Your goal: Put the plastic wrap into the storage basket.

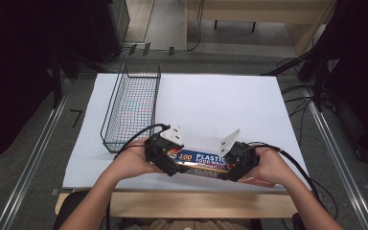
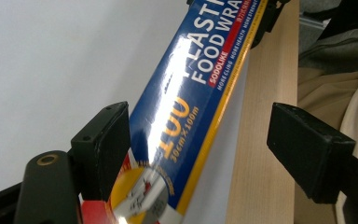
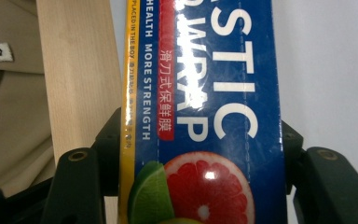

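A long blue plastic food wrap box (image 1: 203, 162) lies crosswise near the table's front edge, between my two grippers. My left gripper (image 1: 168, 163) is at its left end. In the left gripper view the box (image 2: 191, 93) runs between the jaws of the left gripper (image 2: 205, 149), which stand wide apart: one jaw is beside the box and the other is well clear of it. My right gripper (image 1: 235, 166) is at the right end. In the right gripper view the right gripper (image 3: 200, 149) has both jaws against the sides of the box (image 3: 214, 93), shut on it.
A black wire basket (image 1: 132, 108) stands at the left of the white table sheet (image 1: 211, 100). The wooden table edge (image 1: 196, 203) runs just below the box. Something red (image 1: 261, 182) shows under the right hand. Dark equipment and cables surround the table.
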The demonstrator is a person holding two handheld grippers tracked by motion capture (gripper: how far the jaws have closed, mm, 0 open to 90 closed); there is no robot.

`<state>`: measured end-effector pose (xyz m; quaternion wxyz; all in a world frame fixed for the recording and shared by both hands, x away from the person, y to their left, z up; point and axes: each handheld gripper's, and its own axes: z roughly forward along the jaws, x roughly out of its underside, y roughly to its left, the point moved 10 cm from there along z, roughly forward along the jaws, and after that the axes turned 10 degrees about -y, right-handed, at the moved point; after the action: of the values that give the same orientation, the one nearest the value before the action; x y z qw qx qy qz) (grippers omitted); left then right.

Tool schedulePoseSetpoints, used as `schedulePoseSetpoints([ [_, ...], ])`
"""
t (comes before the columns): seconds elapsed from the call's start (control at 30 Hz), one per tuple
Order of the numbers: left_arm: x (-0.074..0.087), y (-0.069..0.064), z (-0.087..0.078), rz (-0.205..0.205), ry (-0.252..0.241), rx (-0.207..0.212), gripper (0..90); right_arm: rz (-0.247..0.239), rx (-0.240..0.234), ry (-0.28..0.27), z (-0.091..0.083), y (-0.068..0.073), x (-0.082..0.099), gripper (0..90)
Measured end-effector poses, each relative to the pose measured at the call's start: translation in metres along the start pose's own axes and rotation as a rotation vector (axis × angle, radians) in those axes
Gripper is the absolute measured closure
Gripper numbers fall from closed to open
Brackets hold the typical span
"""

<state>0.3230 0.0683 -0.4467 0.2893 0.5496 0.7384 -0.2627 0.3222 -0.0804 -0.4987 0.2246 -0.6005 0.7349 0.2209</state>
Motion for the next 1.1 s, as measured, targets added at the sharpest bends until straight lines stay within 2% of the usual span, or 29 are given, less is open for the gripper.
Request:
schedulePoseSetpoints([
  [0.07,-0.001,0.000,0.002,0.003,0.009,-0.004,22.1,-0.008,-0.026,-0.004,0.001,0.005,-0.005,41.2],
  [0.23,0.002,0.001,0.004,-0.007,0.033,-0.007,22.5,-0.038,-0.021,-0.016,0.000,0.010,-0.012,41.2],
  [0.3,0.001,-0.002,0.005,0.007,0.040,0.005,22.9,-0.052,-0.019,-0.027,0.000,0.010,-0.017,41.2],
  [0.33,0.001,-0.003,0.006,0.013,0.043,0.002,22.9,-0.034,-0.022,-0.022,-0.001,0.011,-0.017,41.2],
  [0.43,0.003,-0.003,0.010,0.036,0.071,-0.010,22.9,-0.048,-0.030,-0.024,0.000,0.013,-0.021,41.2],
  [0.47,0.004,-0.003,0.012,0.036,0.081,0.000,22.6,-0.062,-0.029,-0.031,0.001,0.013,-0.024,41.3],
  [0.57,0.005,-0.005,0.018,0.047,0.103,0.003,22.8,-0.061,-0.034,-0.023,0.002,0.015,-0.028,41.3],
  [0.6,0.005,-0.005,0.020,0.057,0.113,0.000,22.8,-0.076,-0.022,-0.032,0.002,0.013,-0.029,41.3],
  [0.63,0.005,-0.006,0.022,0.067,0.117,0.000,23.0,-0.066,-0.027,-0.027,0.002,0.015,-0.030,41.3],
  [0.67,0.004,-0.006,0.023,0.085,0.121,-0.002,23.4,-0.064,-0.031,-0.032,0.002,0.015,-0.031,41.3],
  [0.73,0.002,-0.008,0.026,0.090,0.128,0.001,24.1,-0.083,-0.025,-0.035,0.002,0.014,-0.033,41.3],
  [0.83,0.003,-0.011,0.028,0.119,0.138,0.008,28.8,-0.084,-0.024,-0.033,0.002,0.017,-0.034,41.3],
  [0.93,0.004,-0.012,0.030,0.106,0.152,0.010,28.9,-0.099,-0.017,-0.036,0.002,0.016,-0.035,41.3],
  [0.97,0.006,-0.011,0.032,0.100,0.171,0.010,28.8,-0.105,-0.015,-0.038,0.002,0.016,-0.036,41.4],
  [1.03,0.008,-0.012,0.035,0.114,0.192,-0.002,27.9,-0.118,-0.004,-0.045,0.003,0.016,-0.039,41.4],
  [1.1,0.010,-0.014,0.039,0.120,0.199,-0.006,27.3,-0.095,-0.012,-0.030,0.004,0.020,-0.039,41.4],
])
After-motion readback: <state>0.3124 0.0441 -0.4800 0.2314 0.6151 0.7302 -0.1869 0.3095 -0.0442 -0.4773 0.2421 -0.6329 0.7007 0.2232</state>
